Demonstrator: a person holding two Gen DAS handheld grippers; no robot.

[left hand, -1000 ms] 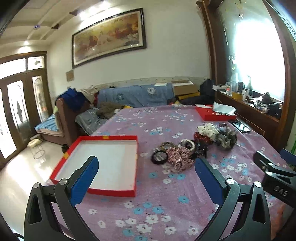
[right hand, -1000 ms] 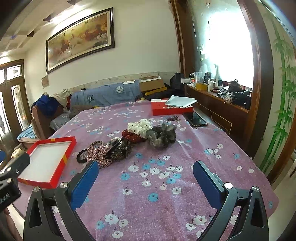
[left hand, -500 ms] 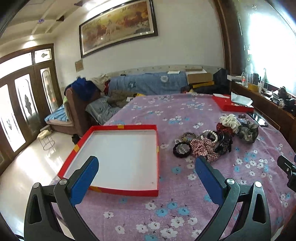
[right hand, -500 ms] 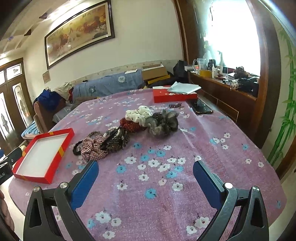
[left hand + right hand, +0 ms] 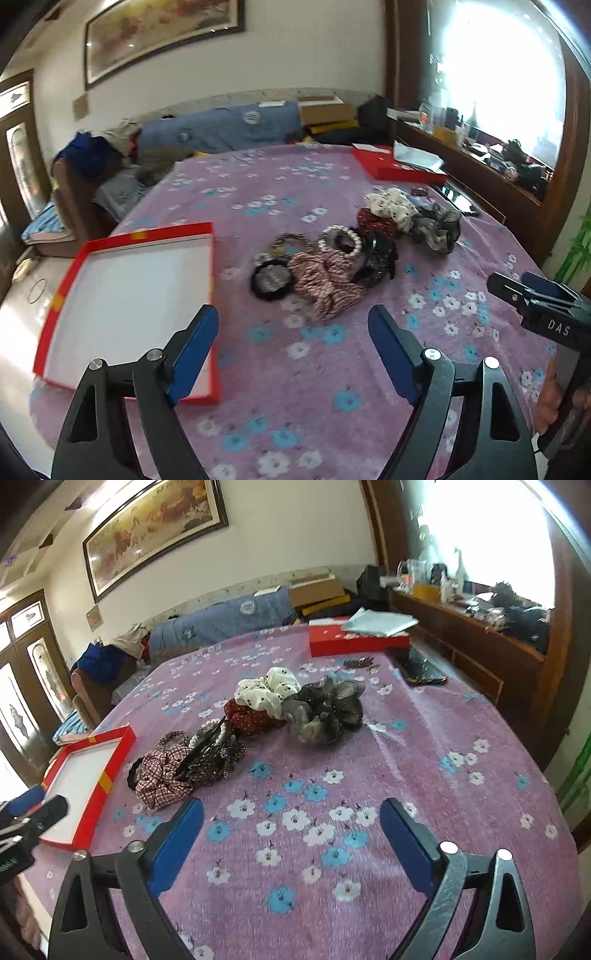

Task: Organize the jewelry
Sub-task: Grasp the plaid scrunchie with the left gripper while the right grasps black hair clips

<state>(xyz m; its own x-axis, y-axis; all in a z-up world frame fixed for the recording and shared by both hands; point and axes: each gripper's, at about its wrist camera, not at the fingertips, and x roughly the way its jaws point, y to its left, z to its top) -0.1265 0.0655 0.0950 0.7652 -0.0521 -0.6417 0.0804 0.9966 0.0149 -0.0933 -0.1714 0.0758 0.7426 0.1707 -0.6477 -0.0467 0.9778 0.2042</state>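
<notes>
We find both the left gripper (image 5: 293, 332) and right gripper (image 5: 291, 825) wide open and empty, and judge that the tangled hair accessories (image 5: 325, 258) ahead of the left fingers risk snagging and lifting together.

Beyond my worktop's flowered cloth (image 5: 424, 760): a framed painting (image 5: 155, 528), a blue sofa (image 5: 218, 127), a phone (image 5: 421, 668).

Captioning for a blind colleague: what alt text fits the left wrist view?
Open left gripper hovers over a floral purple tablecloth, between an empty red tray and a pile of scrunchies and bracelets; the right gripper shows at right.
</notes>
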